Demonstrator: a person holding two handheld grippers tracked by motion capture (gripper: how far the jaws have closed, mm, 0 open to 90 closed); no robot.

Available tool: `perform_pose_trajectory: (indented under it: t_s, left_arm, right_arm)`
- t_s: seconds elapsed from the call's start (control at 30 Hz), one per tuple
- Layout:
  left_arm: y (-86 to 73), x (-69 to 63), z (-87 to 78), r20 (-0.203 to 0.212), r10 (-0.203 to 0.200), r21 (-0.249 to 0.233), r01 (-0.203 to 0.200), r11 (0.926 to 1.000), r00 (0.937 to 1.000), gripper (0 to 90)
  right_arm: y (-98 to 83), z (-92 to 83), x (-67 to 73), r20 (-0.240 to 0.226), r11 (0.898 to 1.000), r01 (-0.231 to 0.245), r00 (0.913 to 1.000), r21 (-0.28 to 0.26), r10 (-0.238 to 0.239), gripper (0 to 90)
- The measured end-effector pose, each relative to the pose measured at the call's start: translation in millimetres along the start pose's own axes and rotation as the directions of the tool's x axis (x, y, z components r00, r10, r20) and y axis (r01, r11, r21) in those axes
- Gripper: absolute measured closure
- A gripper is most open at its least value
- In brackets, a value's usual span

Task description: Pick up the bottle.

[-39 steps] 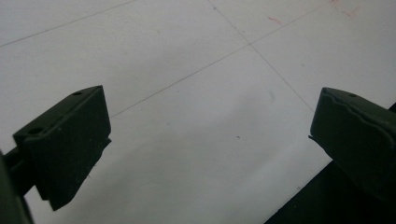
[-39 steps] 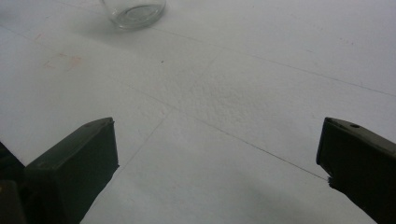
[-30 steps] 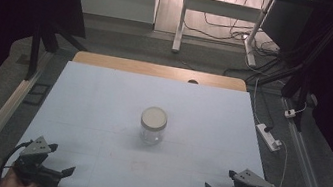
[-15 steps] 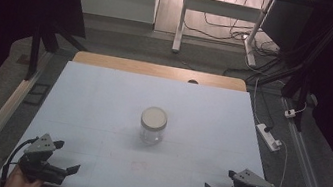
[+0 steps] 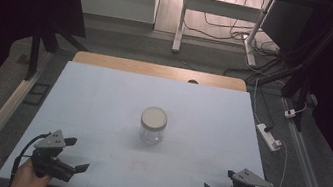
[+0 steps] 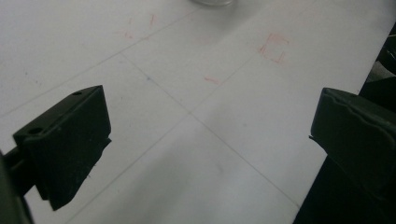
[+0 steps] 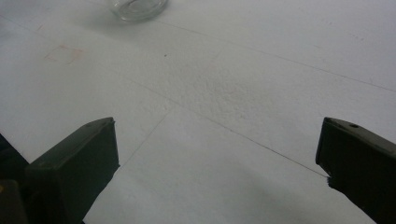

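We hold the left hand-held gripper point(image 5: 74, 155) at the near left corner of the bench point(image 5: 103, 93), its jaws spread wide and nothing between them; in the left gripper view the two black jaws frame bare white surface with faint pencil lines and red marks. The right hand-held gripper point(image 5: 219, 181) sits at the near right corner, likewise spread and empty. Both point inward and away from us, toward the middle, which we judge to be a ready stance: jaws wide enough to take the jar from either side.

The jar point(image 5: 153, 125) stands upright near the centre of the bench, clear glass with a pale lid on top, well apart from both grippers. Its base shows at the top edge of the right gripper view point(image 7: 138, 8).

Outward from there, the white surface around the jar is bare on every side, so either gripper has an unobstructed path in. The near edge lies just under our hands; the far edge ends in a wooden strip point(image 5: 158, 70). Off the right side, on the floor, a power strip point(image 5: 269, 136) and cables lie below bench level, out of the way of any reach.
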State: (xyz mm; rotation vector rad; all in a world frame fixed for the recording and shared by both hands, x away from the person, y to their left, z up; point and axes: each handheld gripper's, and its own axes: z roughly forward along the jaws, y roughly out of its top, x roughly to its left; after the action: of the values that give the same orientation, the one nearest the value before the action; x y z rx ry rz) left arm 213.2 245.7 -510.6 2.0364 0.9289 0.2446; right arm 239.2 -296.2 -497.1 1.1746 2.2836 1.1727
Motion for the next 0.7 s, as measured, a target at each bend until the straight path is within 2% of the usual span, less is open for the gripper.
perform_pose_trajectory:
  t_s: [0.13, 0.23, 0.37, 0.57, 0.7]
  left_arm:
    - [5.2, 2.0, 4.2, 0.009, 0.014, -0.018, -0.014, 0.9997, 0.9999, 0.0]
    - [10.8, 2.7, 8.9, -0.03, 0.02, -0.011, -0.02, 0.9997, 0.9994, 0.0]
    - [18.6, 4.3, 16.1, -0.04, 0.033, -0.02, -0.034, 0.9992, 0.9987, 0.0]
    - [34.7, 4.2, 28.1, -0.031, 0.051, -0.041, -0.052, 0.9978, 0.9982, 0.0]
    - [45.3, 4.1, 38.3, -0.036, 0.062, -0.037, -0.064, 0.9973, 0.9974, 0.0]
  right_arm:
    - [0.1, 0.3, 0.2, 0.0, 1.0, 0.002, 1.0, 0.002, -0.002, 0.0]
    - [0.1, 0.3, 0.1, 0.001, 1.0, 0.002, 1.0, 0.003, -0.002, 0.0]
    - [0.1, 0.3, 0.1, 0.0, 1.0, 0.002, 1.0, 0.003, -0.002, 0.0]
    - [0.1, 0.3, 0.4, 0.0, 1.0, 0.007, 1.0, 0.001, -0.007, 0.0]
    - [0.1, 0.2, 0.4, -0.001, 1.0, 0.007, 1.0, 0.001, -0.007, 0.0]
